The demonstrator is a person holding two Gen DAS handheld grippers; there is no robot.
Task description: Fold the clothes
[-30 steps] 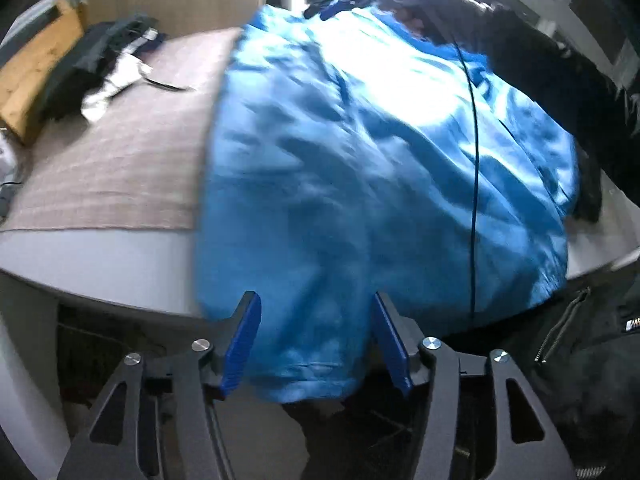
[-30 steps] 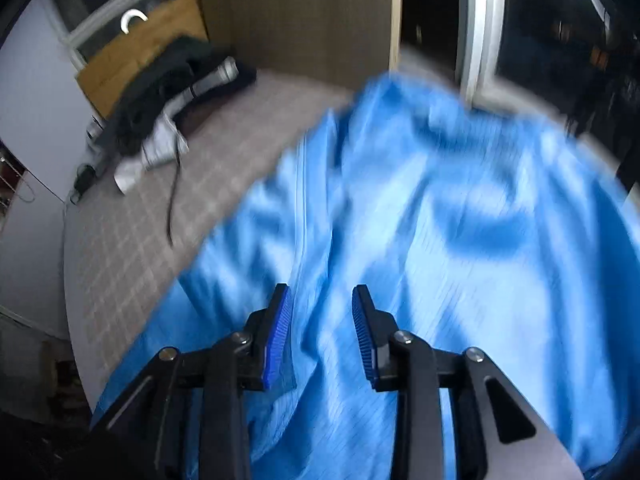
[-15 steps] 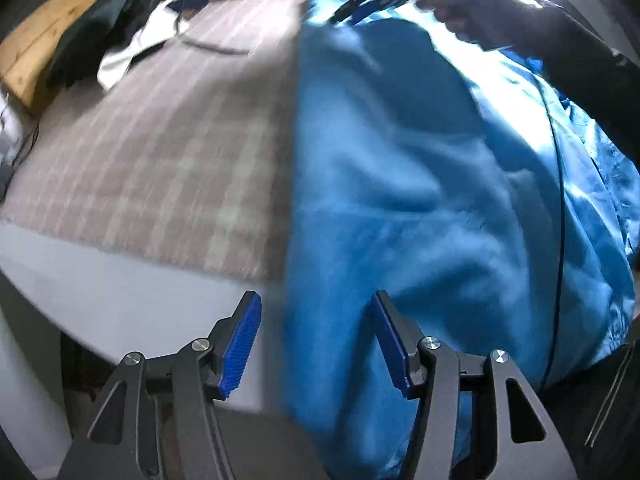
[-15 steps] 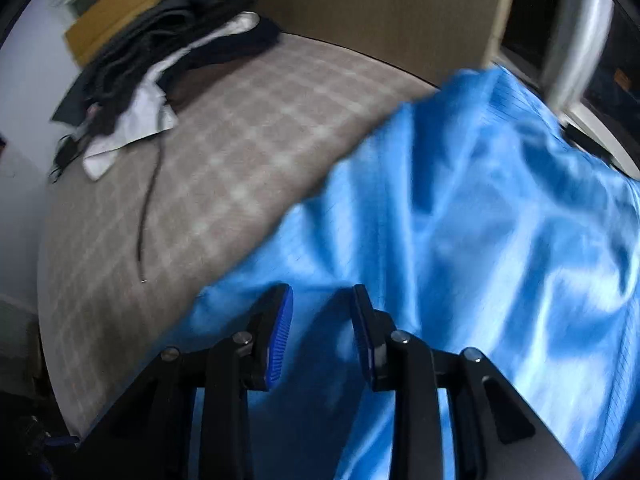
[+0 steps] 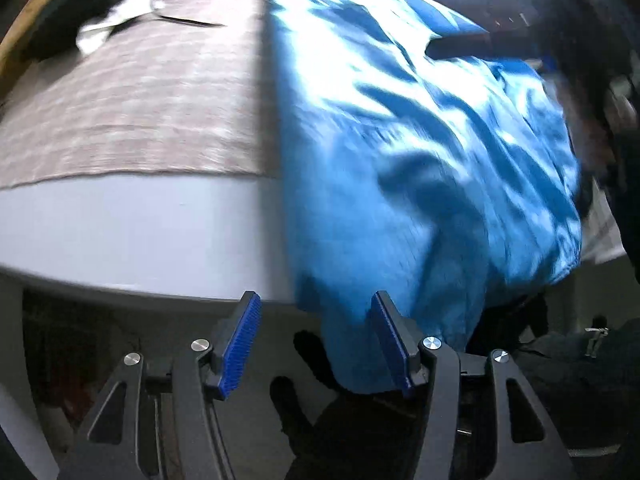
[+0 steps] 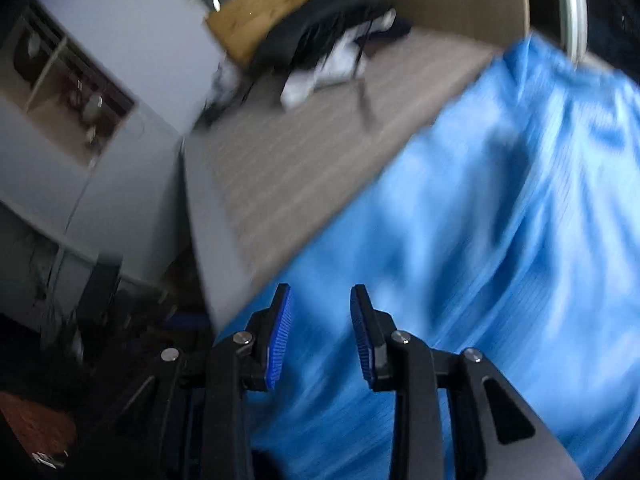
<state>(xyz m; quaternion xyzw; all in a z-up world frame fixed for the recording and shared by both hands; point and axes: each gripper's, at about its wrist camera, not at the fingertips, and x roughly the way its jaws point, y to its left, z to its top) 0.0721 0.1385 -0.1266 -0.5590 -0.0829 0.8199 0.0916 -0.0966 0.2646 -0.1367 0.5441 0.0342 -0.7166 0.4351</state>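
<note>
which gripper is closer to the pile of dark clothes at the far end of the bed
Neither clearly. The dark clothes pile lies far beyond both grippers; the left gripper sits at the bed's near edge, the right gripper over the blue garment.

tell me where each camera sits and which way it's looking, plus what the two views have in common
Left wrist view: sits on the left hand-held gripper, aimed steeply down at the bed's near edge where the blue garment hangs over; its own open fingers show, with the garment's hem between them, unpinched, after opening slightly. A dark sleeve shows at the right.
Right wrist view: sits on the right hand-held gripper, looking down across the garment toward the pile of dark clothes; its narrowly parted fingers show.
Shared: garment, checked bedcover, clothes pile.
</note>
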